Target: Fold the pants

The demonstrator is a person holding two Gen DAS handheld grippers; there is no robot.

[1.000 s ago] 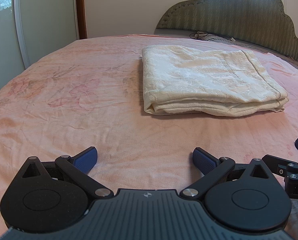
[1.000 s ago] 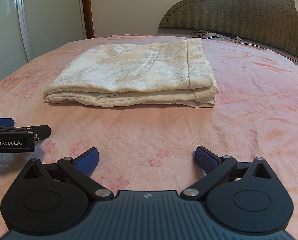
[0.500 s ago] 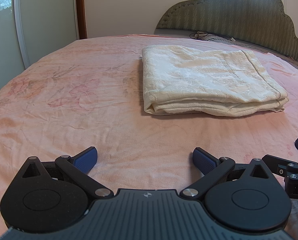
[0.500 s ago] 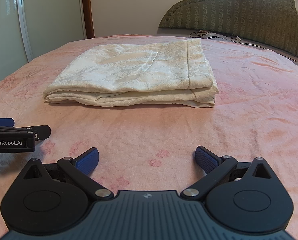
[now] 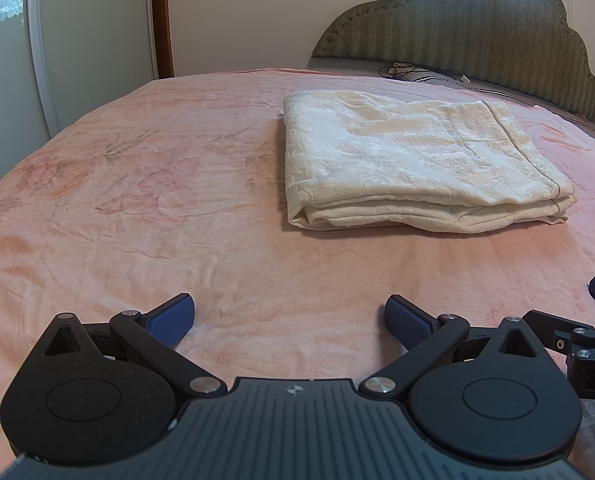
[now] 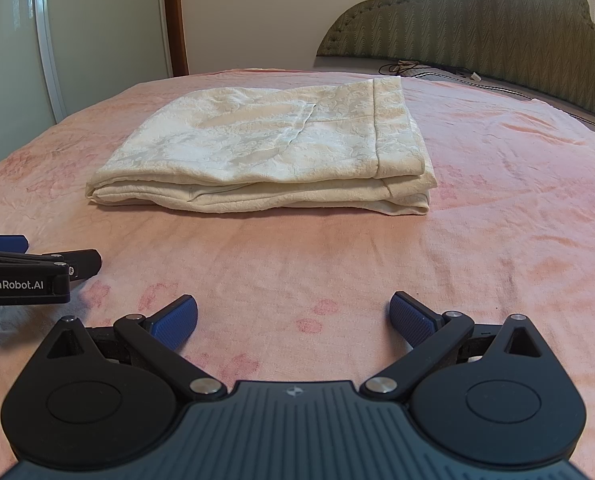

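Cream-white patterned pants lie folded in a flat rectangular stack on the pink bedspread, ahead and to the right in the left wrist view. In the right wrist view the pants lie ahead, a little left of centre. My left gripper is open and empty, low over the bedspread, well short of the pants. My right gripper is also open and empty, short of the stack. Each gripper shows at the other view's edge.
A green padded headboard stands behind the bed. Cables lie at the bed's head. A sliding wardrobe door and a brown door frame stand to the left.
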